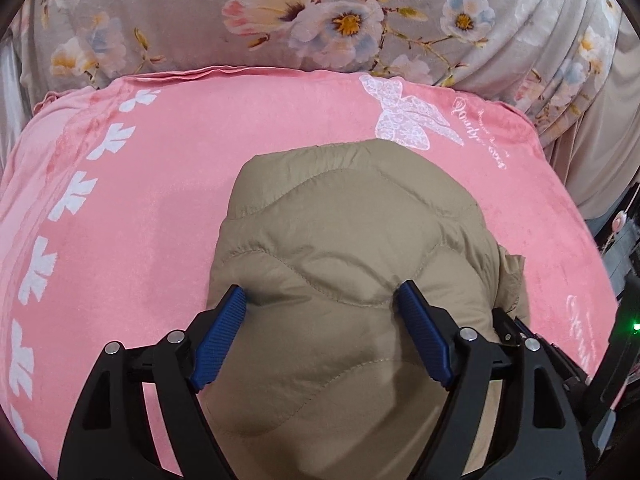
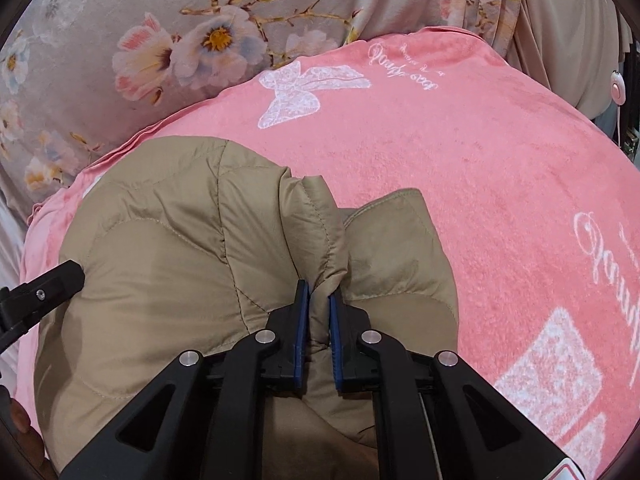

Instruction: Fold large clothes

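Note:
A tan quilted jacket lies bunched on a pink blanket. My left gripper stands wide open over the jacket. Its blue fingertips rest against the puffy fabric on both sides of a bulge without squeezing it. One of the left gripper's black fingers shows at the left edge of the right wrist view, touching the jacket. My right gripper is shut on a raised fold of the jacket, with the fabric pinched between its blue pads. The jacket's near part is hidden under both grippers.
The pink blanket has white butterfly and script prints and covers a bed. Behind it lies grey bedding with a flower print. The bed's right edge drops off beside beige cloth and dark objects.

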A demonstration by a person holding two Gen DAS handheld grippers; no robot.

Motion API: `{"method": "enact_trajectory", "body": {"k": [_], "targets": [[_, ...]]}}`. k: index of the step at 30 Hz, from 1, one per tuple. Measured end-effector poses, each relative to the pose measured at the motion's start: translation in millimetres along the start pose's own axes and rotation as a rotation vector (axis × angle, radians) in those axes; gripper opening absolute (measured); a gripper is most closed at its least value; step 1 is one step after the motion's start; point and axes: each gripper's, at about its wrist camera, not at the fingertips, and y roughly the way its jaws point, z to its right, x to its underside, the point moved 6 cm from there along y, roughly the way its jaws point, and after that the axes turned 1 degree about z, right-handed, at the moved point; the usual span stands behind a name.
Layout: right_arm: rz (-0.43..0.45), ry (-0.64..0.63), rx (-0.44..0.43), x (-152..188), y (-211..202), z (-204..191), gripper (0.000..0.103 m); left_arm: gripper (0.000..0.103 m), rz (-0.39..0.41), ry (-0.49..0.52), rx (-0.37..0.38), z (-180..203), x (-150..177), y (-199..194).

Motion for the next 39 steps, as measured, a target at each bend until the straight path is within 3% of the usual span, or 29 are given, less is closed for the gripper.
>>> {"method": "enact_trajectory", "body": {"k": [9,39], "targets": [[0.030,-0.005,-0.022,10,12,3,0.008,0.087,0.027,0.018,-0.038,6,13,20],[0.059,0.033,-0.070,13,19,9,0.009,0.091,0.080,0.049,-0.102,10,26,40]]}}
